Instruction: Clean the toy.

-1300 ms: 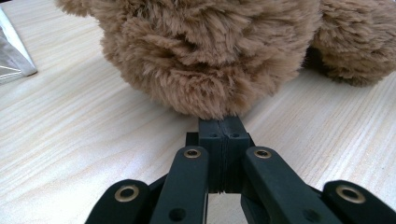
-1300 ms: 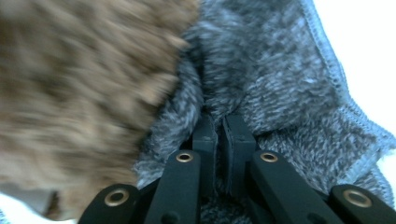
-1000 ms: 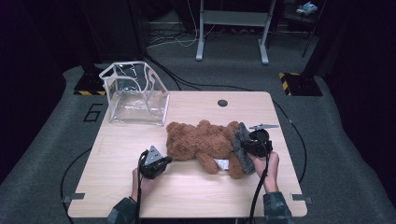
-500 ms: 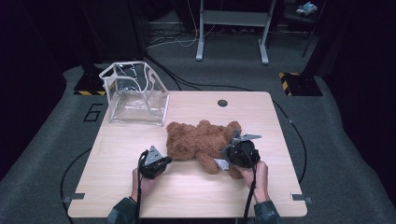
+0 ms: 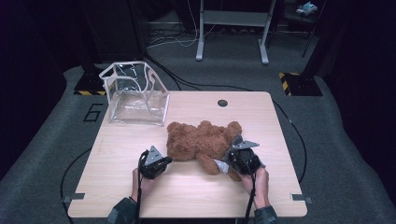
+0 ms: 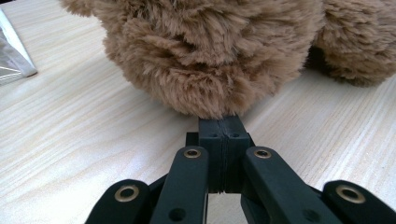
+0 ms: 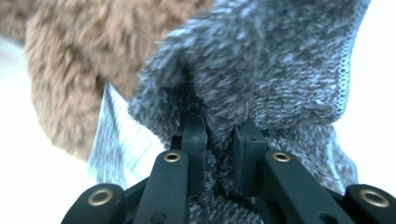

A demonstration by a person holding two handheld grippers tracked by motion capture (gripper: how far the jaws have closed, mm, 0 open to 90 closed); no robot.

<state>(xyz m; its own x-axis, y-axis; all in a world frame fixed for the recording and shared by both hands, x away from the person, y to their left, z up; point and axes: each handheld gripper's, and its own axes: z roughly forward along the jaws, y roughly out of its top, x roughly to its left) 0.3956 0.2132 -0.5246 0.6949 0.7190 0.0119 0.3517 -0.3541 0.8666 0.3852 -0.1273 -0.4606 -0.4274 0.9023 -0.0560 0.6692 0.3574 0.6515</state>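
The right gripper (image 7: 218, 135) has just been closing its jaws, which now pinch a fold of grey knitted cloth (image 7: 280, 65) beside the teddy bear (image 5: 203, 142). The left gripper (image 6: 220, 135), jaws pressed together, touches the bear's fur mid-table; a clear bag (image 5: 135, 93) stands far left.

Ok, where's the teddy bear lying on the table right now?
In the high view the teddy bear lies mid-table between the left gripper and right gripper, just in front of the clear bag.
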